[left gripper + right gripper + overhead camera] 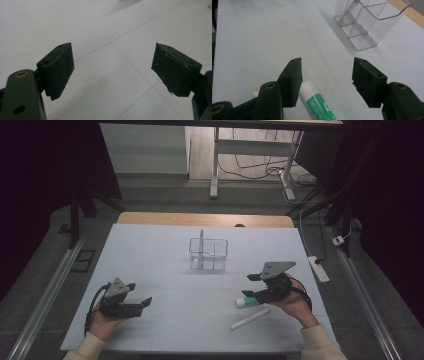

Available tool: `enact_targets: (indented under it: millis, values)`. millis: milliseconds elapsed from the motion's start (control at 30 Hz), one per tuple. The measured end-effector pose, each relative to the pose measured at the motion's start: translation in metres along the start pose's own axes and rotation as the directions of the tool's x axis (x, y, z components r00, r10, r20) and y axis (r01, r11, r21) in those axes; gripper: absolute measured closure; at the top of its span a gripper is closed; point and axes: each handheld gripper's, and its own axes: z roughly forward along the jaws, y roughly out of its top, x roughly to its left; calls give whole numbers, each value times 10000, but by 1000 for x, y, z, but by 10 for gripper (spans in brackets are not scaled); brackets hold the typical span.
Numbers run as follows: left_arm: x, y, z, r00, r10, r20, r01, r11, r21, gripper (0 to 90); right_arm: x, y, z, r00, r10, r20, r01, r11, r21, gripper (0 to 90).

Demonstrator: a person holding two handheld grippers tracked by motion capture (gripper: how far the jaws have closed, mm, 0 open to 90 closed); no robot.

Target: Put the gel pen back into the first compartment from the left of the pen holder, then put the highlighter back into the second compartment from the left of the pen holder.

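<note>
A glue stick (246, 302) with a white cap and a green label lies on the white table (165, 270). My right gripper (248, 285) hovers just over it, open. In the right gripper view the glue stick (317, 102) lies below the gripper (327, 75), close under the left jaw, and neither pad touches it. A clear divided organizer (220, 251) stands at the table's middle back, and a thin pale pen (201, 240) stands upright in its left rear compartment. My left gripper (141, 293) rests at the front left, open, with bare table between its jaws (112, 67).
A white stick-shaped marker (250, 318) lies on the table just in front of the right hand; its tip (255, 93) peeks out beside the left jaw. The organizer (372, 25) stands ahead and to the right of the right gripper. Table legs and cables lie on the floor behind.
</note>
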Motion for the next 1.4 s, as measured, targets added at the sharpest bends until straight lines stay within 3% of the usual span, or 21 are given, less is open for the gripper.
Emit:
enact_targets:
  millis: [300, 500, 700, 1167, 1333, 1400]
  values:
    - [1, -1, 0, 10000, -3, -10, 3, 10000, 12, 179, 6, 0, 6, 9955, -489, -805, 555, 9951, 821, 388]
    - [1, 0, 0, 10000, -16, -45, 16, 10000, -22, 179, 15, 1, 9, 9881, -1011, -1160, 1118, 9896, 903, 387]
    - [0, -1, 0, 10000, 28, -9, -28, 10000, -2, 179, 20, 1, 11, 9839, -1109, -1403, 1280, 9846, 1193, 387]
    - [0, -1, 0, 10000, 29, 13, -29, 10000, 18, 179, 33, -3, 24, 9659, -1634, -2007, 2022, 9605, 1911, 384]
    - [-2, 0, 1, 10000, 81, 41, -81, 10000, 47, 179, 39, -5, 30, 9509, -1799, -2519, 2355, 9486, 2114, 365]
    - [-2, 0, 1, 9999, 110, 58, -111, 9999, 51, 179, 41, -6, 32, 9481, -1954, -2509, 2542, 9398, 2285, 361]
